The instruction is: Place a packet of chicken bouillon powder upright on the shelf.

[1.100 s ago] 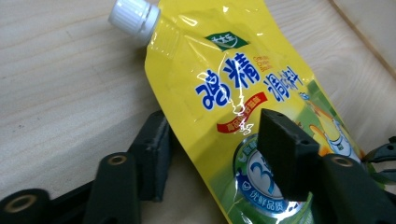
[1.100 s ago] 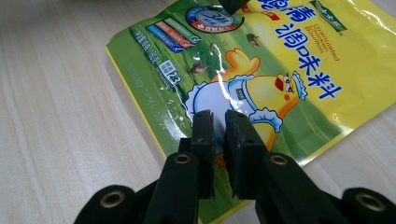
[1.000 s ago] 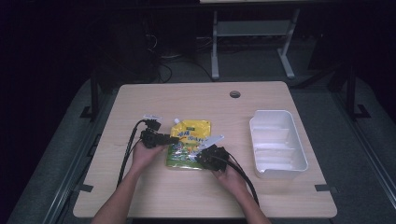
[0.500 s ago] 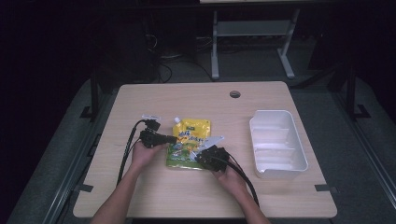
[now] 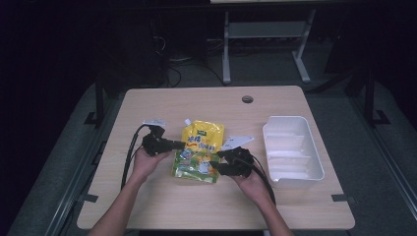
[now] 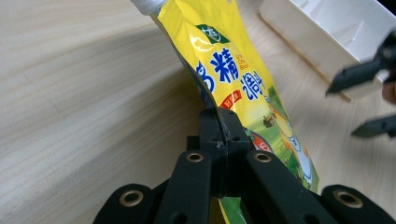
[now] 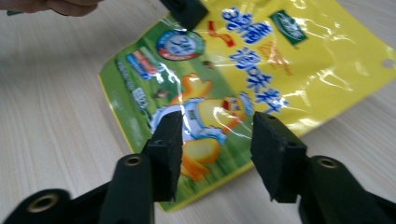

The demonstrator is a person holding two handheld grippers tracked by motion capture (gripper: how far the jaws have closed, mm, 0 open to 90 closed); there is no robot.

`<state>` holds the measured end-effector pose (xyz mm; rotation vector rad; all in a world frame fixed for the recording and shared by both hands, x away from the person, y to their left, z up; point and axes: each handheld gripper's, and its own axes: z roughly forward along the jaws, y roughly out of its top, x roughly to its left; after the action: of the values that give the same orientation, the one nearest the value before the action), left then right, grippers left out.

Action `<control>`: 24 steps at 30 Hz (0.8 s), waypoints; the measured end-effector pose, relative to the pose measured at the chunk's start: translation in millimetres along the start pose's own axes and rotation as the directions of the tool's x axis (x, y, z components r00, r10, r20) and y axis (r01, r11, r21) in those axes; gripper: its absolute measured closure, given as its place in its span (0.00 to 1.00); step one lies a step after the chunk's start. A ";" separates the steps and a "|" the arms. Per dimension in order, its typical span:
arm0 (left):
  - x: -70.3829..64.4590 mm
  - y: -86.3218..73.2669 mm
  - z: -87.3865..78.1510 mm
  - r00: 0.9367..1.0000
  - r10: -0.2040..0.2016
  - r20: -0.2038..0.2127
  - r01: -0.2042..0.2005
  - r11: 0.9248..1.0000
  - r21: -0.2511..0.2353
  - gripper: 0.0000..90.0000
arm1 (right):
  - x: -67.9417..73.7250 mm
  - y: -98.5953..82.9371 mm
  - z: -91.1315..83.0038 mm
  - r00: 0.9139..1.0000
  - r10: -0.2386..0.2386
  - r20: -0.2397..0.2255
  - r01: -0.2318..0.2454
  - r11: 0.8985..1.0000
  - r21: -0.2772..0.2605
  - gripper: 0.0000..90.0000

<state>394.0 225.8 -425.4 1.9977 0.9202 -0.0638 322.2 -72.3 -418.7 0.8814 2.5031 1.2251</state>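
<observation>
In the left gripper view we see our left claw (image 6: 219,140) clenched on the side edge of a yellow and green pouch (image 6: 243,84), its two jaws pressed flat together with the film pinched between them. From that grip the pouch runs away toward the top of the frame, where its white spout (image 6: 145,4) shows at the upper edge, while its green end passes down under the jaws.

In the right gripper view our right claw (image 7: 215,140) is released, its jaws standing apart over the green lower end of the pouch, with the printed cartoon duck (image 7: 205,116) between them. We cannot tell whether they touch the film. The other claw's tip bites the pouch edge at the top centre of this frame.

The writing is large blue Chinese characters on the yellow half, which we cannot read with certainty. There is a small green brand tag (image 7: 286,27) near the top, a round blue and green seal (image 7: 180,44), and a small red label; their text is too small to make out.

From the high view, the pouch lies at the middle of the wooden table (image 5: 206,105), long axis running from lower centre to upper centre, spout pointing to the far side and slightly left, green base toward us. A white tray (image 5: 314,167) sits at right of the frame, well apart from the pouch.
</observation>
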 end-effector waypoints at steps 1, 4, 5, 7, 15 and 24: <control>-2.2 0.2 -2.5 1.000 0.008 0.004 -0.008 1.000 -0.007 1.00 | -4.0 0.1 -6.9 1.000 0.020 0.000 -0.020 1.000 -0.007 0.50; -9.5 2.0 -11.3 0.999 0.042 0.011 -0.041 0.999 -0.027 1.00 | -7.5 0.7 -13.1 0.999 0.039 -0.004 -0.039 0.999 -0.033 0.44; -11.6 2.8 -14.3 0.998 0.053 0.013 -0.053 0.998 -0.032 1.00 | -8.8 1.9 -15.9 0.999 0.043 0.002 -0.043 0.998 -0.041 0.42; -15.5 3.4 -20.8 0.997 0.071 0.012 -0.070 0.996 -0.048 1.00 | -11.5 4.8 -21.2 0.999 0.053 -0.009 -0.054 0.997 -0.061 0.38; -30.5 1.4 -35.7 0.990 0.140 0.007 -0.139 0.987 -0.075 1.00 | -20.2 13.4 -27.9 0.990 0.135 -0.048 -0.138 0.988 -0.067 0.30; -47.5 -7.1 -45.7 0.976 0.215 0.017 -0.212 0.971 -0.108 1.00 | -39.3 17.8 -21.2 0.981 0.195 -0.023 -0.196 0.980 -0.025 0.26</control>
<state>341.8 234.9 -385.5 1.9796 0.6710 0.0756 351.7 -101.1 -394.1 1.1364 2.4563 1.3289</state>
